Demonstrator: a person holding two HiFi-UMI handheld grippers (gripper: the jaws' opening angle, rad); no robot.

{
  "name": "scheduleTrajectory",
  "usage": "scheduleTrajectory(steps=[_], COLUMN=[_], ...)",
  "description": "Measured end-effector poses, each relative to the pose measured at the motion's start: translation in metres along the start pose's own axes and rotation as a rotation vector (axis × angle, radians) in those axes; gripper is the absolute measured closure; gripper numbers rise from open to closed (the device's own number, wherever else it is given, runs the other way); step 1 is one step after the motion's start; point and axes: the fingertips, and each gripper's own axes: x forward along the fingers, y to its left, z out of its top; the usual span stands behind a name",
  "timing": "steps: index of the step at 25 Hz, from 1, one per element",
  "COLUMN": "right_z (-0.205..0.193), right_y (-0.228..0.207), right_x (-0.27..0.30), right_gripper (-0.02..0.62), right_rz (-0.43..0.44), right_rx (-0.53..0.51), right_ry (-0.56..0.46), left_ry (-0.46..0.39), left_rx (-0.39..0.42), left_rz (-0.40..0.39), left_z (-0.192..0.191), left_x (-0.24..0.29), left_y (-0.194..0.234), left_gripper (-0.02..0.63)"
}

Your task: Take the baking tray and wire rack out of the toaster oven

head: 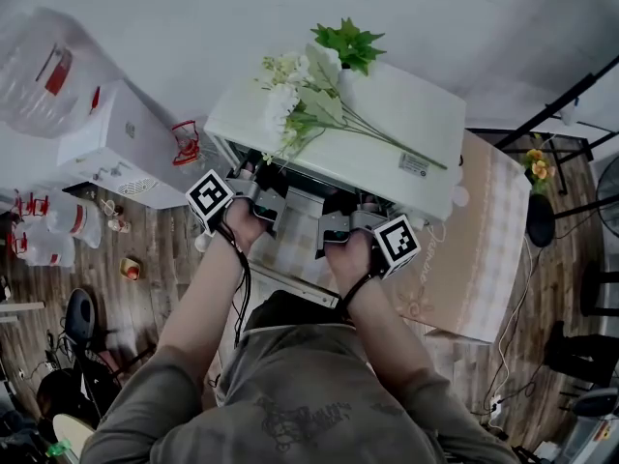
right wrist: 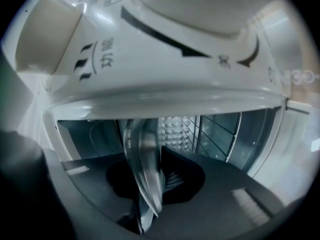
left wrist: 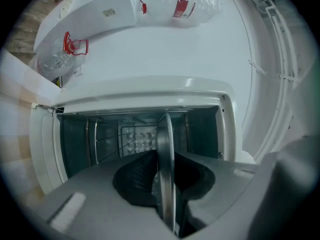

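Note:
A white toaster oven stands open in front of me in the head view. Its metal baking tray shows at the mouth, between my two hands. My left gripper is shut on the tray's left rim, and my right gripper is shut on the right rim. The left gripper view shows the tray's thin edge upright between the jaws of the left gripper. The right gripper view shows the rim clamped in the right gripper. Wire rack bars show deeper inside.
Artificial flowers lie on the oven's top. A table with a checked cloth carries the oven. A white appliance and a large water jug stand at the left. Cables and chair legs crowd the wooden floor at the right.

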Motion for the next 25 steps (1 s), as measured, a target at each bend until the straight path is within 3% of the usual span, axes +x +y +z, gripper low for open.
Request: scheduleTrajectory(steps=[7, 16, 25], right_z=[-0.007, -0.027, -0.044], right_y=[-0.007, -0.012, -0.011], right_x=[-0.015, -0.053, -0.084], right_gripper=[0.529, 0.551, 0.552], right_rz=[-0.043, -0.162, -0.216], right_rx=[0.023, -0.007, -0.058], right_ry=[0.022, 0.070, 0.123], left_ry=[-0.014, -0.018, -0.015], left_rx=[-0.032, -0.025, -0.033], left_rz=[0.049, 0.119, 0.165], left_z=[-0.001, -0.003, -0.006], left_x=[-0.017, -0.061, -0.097], left_y=[0.000, 0.004, 0.002], left_gripper=[0.541, 0.547, 0.549])
